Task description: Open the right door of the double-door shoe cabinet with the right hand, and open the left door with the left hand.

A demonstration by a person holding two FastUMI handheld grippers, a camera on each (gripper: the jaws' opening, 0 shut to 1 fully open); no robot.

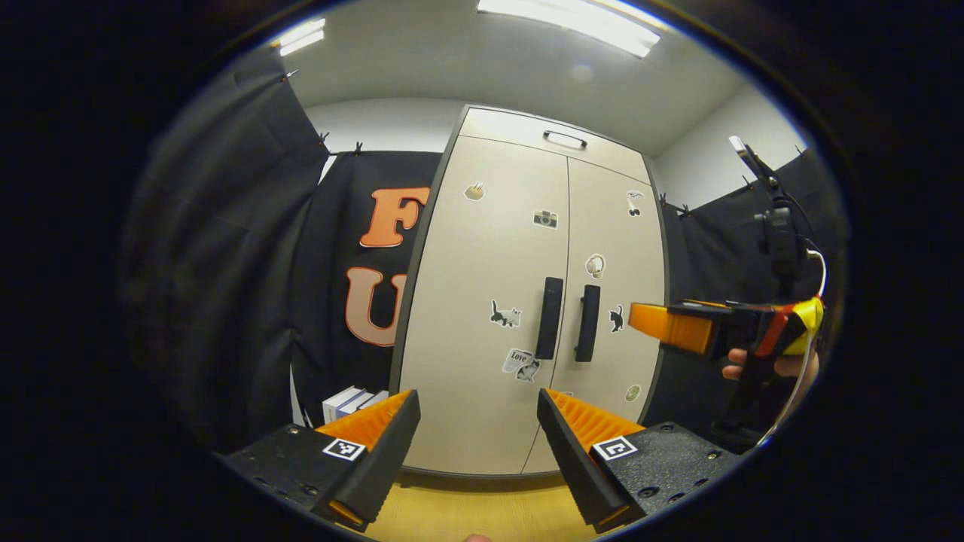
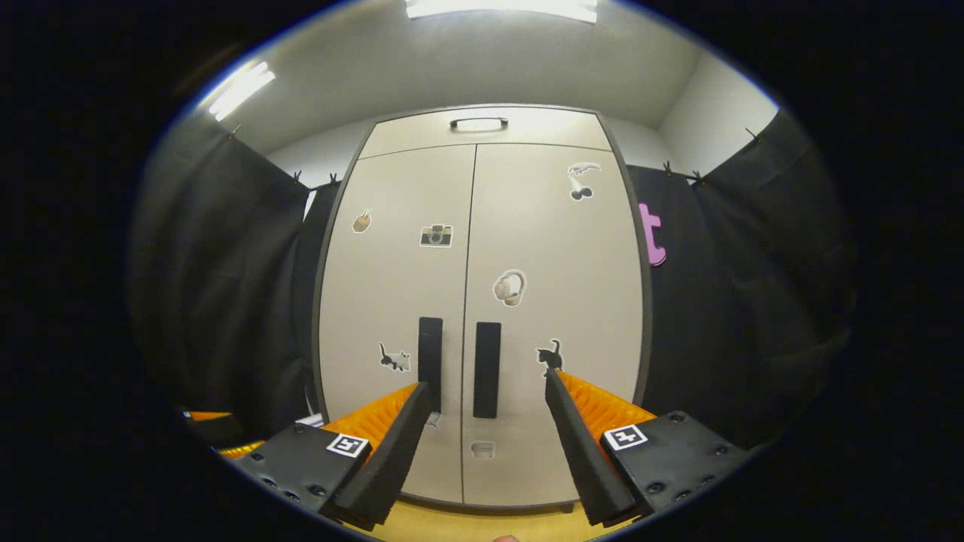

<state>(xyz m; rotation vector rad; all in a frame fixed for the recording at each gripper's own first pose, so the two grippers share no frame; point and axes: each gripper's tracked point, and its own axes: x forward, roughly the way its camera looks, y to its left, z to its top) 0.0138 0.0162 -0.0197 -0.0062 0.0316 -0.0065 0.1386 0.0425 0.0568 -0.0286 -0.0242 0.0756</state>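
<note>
Black-curtained booth, shoe cabinet (image 2: 474, 301) shut. Right gripper (image 2: 488, 421) gapes empty, lined up on the right door handle (image 2: 487, 369) — likely first pull. Left gripper (image 1: 478, 444) wide open, empty — waiting back.

Cabinet (image 2: 482, 301) layout, doors shut.
Left door (image 2: 392, 301) and right door (image 2: 553, 301) meet at centre, handles (image 2: 430, 363) side by side along the seam. Drawer (image 2: 482, 129) sits above. Boxes (image 1: 348, 401) stand left of the cabinet's base.
</note>
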